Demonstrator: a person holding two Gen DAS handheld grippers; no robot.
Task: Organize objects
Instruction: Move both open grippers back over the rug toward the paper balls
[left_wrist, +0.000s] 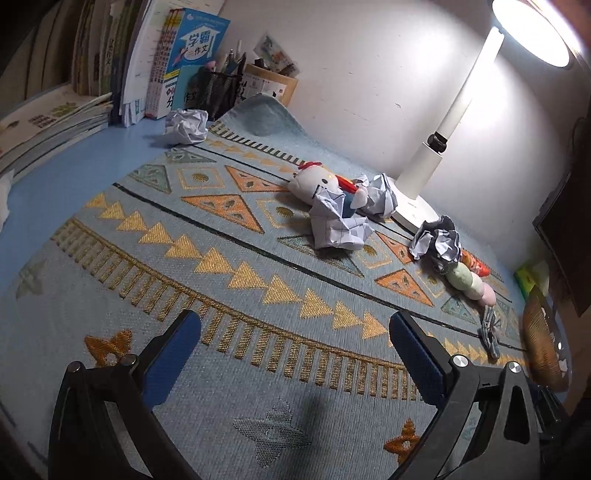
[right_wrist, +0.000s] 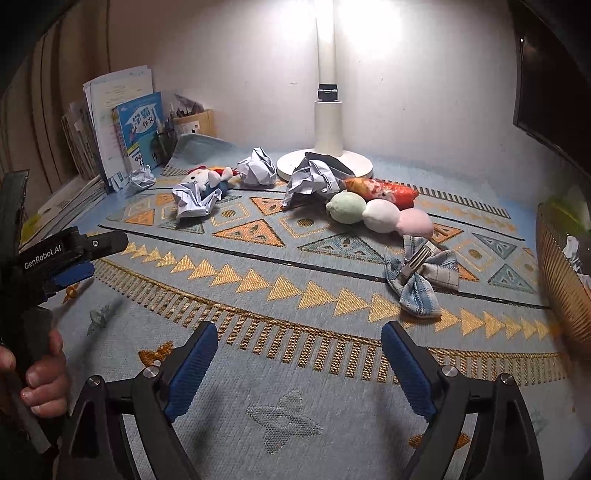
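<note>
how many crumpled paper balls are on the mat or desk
4: one by the books, one over the plush cat, one beside the lamp base, one against the orange packet. More may be hidden.

Crumpled papers, plush cat on mat

A home study corner: upright school workbooks against a white wall, black mesh pen holder, white desk lamp, and a blue table under a light-blue woven mat with orange triangles.
</note>
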